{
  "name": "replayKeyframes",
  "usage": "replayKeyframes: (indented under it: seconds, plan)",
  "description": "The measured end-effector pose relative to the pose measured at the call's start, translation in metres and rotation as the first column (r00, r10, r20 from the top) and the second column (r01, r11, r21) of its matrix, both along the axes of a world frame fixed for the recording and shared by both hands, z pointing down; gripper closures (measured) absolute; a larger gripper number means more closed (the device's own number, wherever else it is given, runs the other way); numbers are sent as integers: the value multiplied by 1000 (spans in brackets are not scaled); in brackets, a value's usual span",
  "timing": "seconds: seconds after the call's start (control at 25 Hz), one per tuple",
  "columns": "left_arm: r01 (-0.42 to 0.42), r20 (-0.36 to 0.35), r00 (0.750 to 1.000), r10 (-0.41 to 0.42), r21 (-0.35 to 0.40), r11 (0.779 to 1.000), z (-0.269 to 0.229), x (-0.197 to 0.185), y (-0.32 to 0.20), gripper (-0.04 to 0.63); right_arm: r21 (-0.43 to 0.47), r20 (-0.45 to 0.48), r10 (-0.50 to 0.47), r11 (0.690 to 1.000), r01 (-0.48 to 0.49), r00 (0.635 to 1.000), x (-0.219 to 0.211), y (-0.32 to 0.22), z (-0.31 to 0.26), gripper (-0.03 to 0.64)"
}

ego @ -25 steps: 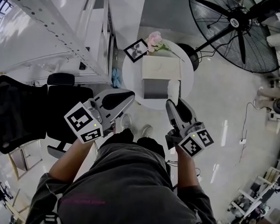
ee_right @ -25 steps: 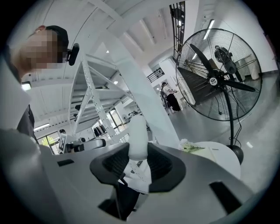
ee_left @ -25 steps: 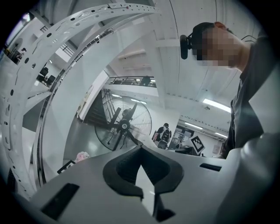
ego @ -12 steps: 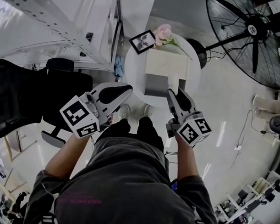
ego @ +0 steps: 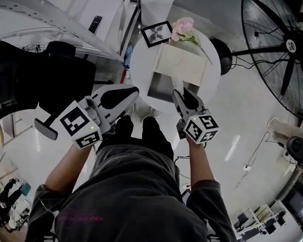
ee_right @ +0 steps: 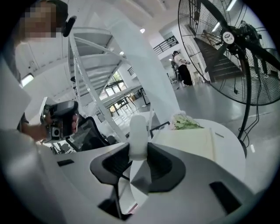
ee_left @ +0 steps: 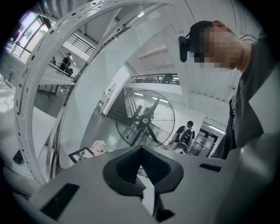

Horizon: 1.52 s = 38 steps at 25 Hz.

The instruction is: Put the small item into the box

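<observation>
**White round table; small item held short of the box**

Surface: round white table [ego: 211,88], smooth matte top, standing on a glossy pale floor [ego: 250,126] that mirrors the ceiling lights.

Room: a large fan [ego: 288,46] with a black wire cage stands off the table's right edge. A black office chair [ego: 28,84] stands well off its left edge. A perforated white steel beam [ee_left: 26,96] runs overhead on the left.

On the table: a cream box [ego: 180,67], rectangular and flat-sided, sits mid-table with a grey face toward the near edge. A black picture frame [ego: 155,34] stands at the far-left edge. Pink flowers [ego: 184,26] with green stems lie at the far edge.

Right gripper [ego: 183,97]: over the table's near edge, just beside the box's near right corner. Its dark pads are clamped on the small item [ee_right: 138,133], a white, smooth, round-ended piece standing upright between them. The item is outside the box.

Left gripper [ego: 127,95]: off the near-left edge, grey shell, jaws drawn together with nothing between them.
</observation>
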State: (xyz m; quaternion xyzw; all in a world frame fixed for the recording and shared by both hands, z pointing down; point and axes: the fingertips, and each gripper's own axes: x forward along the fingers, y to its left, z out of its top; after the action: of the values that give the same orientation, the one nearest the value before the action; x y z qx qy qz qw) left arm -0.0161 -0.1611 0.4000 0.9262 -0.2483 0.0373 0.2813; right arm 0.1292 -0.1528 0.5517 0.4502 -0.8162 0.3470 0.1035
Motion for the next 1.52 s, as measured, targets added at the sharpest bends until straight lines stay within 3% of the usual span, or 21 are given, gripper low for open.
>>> replayKeyframes:
  seconds: [0.32,0.48,0.6,0.84,1.12,1.52]
  plan:
    - [99,31,995,-97,-39,994,22,17,-1,581,-71,-61,-177,982,172,982,7,1,59,482]
    - [134,36,991,-132,-53,990,29,19,1,581,-98,-123,-283,957,272,951,6,6,83,482]
    - [160,40,987,-158,-65,985,36,20,4,581,-121,-199,-381,924,363,903,7,11,105,482]
    - [204,50,978,-201,-85,975,47,13,8,581,-183,-336,-551,834,521,764,5,18,144,482]
    - [240,61,970,-234,-109,965,62,-2,11,581,-255,-454,-654,746,615,605,2,21,178,482]
    - [260,58,965,-255,-131,957,71,-14,16,581,-296,-509,-689,703,647,515,4,23,198,482]
